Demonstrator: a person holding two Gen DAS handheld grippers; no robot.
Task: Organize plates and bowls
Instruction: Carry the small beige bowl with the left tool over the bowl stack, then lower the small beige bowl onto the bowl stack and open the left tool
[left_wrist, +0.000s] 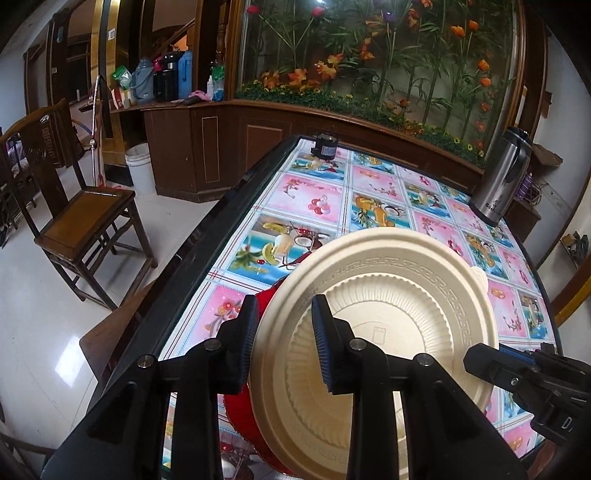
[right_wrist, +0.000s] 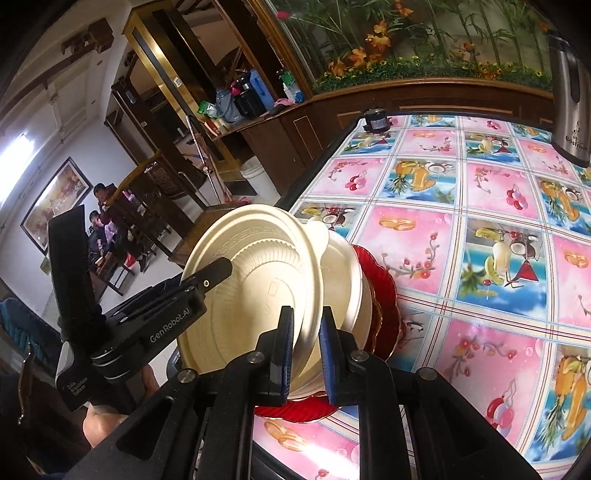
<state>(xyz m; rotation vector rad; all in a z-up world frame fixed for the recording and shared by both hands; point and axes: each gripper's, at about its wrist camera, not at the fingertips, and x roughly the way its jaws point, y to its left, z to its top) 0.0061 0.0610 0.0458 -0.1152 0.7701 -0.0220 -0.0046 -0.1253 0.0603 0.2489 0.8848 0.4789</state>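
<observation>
The left gripper (left_wrist: 284, 339) straddles the rim of a cream plate (left_wrist: 388, 295) with its pads apart from it, while the right gripper (right_wrist: 306, 354) pinches that plate's rim. The ribbed, tilted plate leans over more cream dishes (right_wrist: 347, 280) and a red plate (right_wrist: 384, 295) at the desk (right_wrist: 480, 206) edge. The desk's fruit-patterned cover carries a steel kettle (left_wrist: 502, 177); beyond stand a wooden chair (left_wrist: 77, 221) and flower-fronted cabinet (left_wrist: 369, 55).

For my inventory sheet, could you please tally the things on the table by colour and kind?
cream dishes: at least 3, since the stack hides some
red dishes: at least 1
steel jug: 1
small black object: 1
Total: at least 6
</observation>
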